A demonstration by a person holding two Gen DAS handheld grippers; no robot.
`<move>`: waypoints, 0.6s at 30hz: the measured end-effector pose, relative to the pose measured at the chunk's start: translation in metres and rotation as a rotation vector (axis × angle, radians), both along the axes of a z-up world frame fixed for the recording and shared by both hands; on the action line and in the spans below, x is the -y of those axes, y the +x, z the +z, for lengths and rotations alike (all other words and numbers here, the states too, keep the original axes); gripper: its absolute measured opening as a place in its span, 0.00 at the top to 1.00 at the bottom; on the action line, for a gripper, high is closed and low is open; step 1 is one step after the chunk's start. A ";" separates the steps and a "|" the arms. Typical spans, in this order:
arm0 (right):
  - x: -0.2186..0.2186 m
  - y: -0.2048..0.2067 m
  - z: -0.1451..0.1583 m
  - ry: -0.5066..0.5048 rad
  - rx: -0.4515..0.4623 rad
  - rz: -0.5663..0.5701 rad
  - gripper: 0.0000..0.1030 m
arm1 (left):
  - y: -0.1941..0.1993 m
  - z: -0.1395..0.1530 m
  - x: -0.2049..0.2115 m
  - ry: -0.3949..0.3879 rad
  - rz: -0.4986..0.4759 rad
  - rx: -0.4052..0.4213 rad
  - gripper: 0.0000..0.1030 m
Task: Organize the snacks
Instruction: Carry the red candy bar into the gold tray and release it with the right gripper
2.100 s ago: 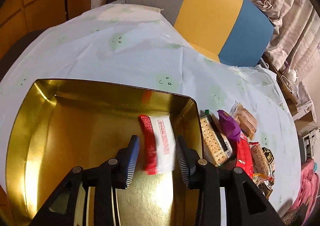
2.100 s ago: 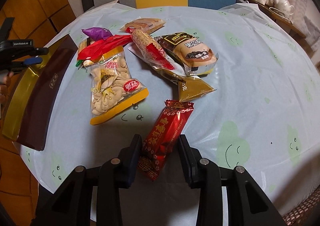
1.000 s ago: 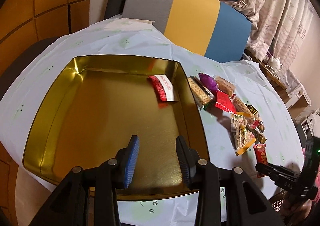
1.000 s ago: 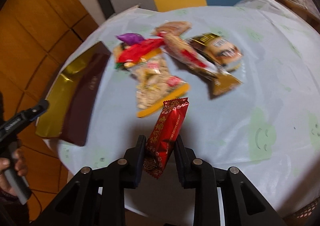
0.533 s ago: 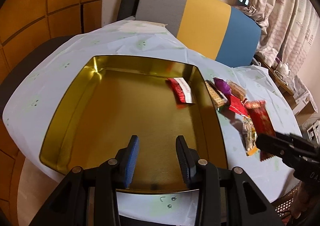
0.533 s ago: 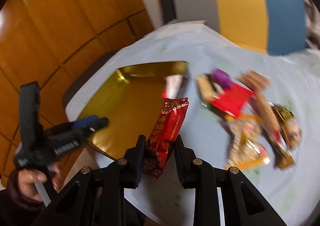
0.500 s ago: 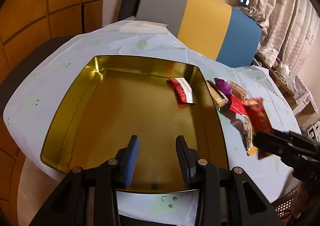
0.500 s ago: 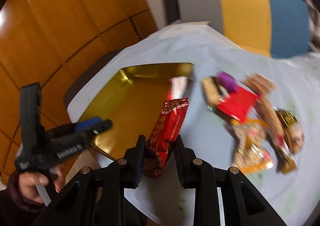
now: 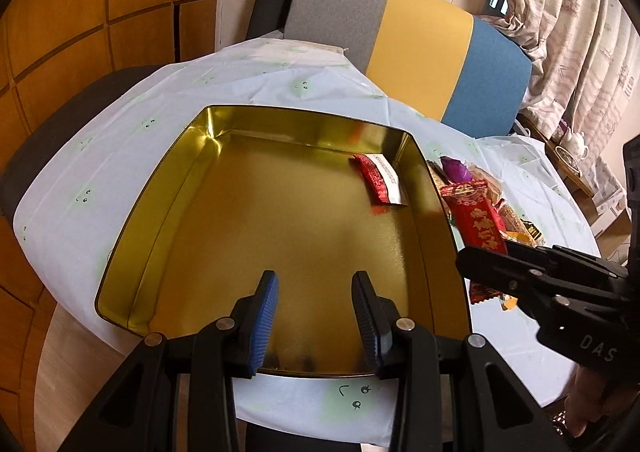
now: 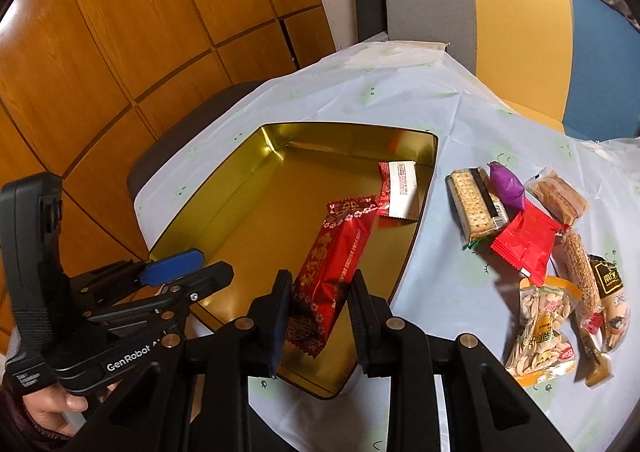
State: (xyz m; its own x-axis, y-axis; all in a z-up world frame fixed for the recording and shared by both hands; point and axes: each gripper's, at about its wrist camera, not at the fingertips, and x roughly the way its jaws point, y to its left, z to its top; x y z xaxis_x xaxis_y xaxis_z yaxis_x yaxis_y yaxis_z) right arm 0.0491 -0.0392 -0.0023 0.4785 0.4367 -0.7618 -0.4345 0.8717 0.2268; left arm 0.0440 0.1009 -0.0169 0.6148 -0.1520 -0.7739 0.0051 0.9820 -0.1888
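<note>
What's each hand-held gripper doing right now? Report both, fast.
Left hand-held gripper: empty, jaws apart, nothing between them, over the gold tin.
Right hand-held gripper: closed on the red snack packet, over the tin.

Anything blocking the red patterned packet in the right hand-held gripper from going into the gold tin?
Nothing visible. The red patterned snack packet hangs over the open gold metal tin, whose floor is bare except for a red-and-white wrapper in the far corner. The left hand-held gripper sits at the near edge.
</note>
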 end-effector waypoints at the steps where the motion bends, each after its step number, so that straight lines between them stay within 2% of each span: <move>1: -0.001 0.001 -0.001 -0.006 0.000 0.000 0.73 | 0.000 0.000 0.000 -0.001 -0.001 -0.001 0.63; 18: -0.009 0.007 -0.009 -0.024 -0.010 -0.028 0.72 | -0.003 -0.003 -0.003 0.003 0.012 -0.005 0.63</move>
